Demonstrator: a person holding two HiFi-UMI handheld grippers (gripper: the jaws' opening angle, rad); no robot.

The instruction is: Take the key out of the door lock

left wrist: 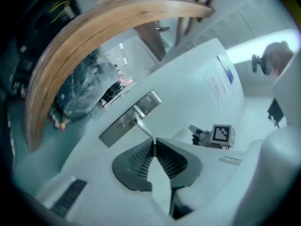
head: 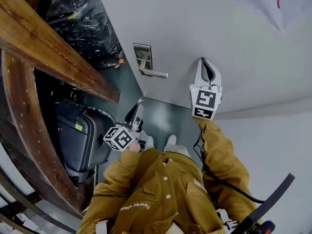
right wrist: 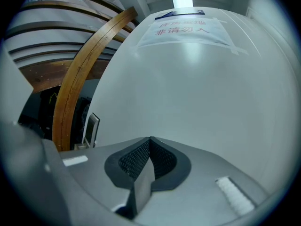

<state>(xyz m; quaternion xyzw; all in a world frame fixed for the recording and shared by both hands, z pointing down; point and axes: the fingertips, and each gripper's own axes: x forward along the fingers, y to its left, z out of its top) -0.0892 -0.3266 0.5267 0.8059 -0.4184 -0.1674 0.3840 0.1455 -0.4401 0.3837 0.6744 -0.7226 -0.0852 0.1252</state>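
Your left gripper [left wrist: 154,141] and right gripper [right wrist: 150,139] are both pinched closed on nothing, and I can't make out the key at the lock plate [left wrist: 115,128] by the handle [head: 156,73]; expect it small, light, stiff and slick, so pinch its flat head squarely.

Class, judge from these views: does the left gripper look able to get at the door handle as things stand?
Probably yes. The left gripper points straight at the door handle with nothing between them, and the right gripper is well off to the side.
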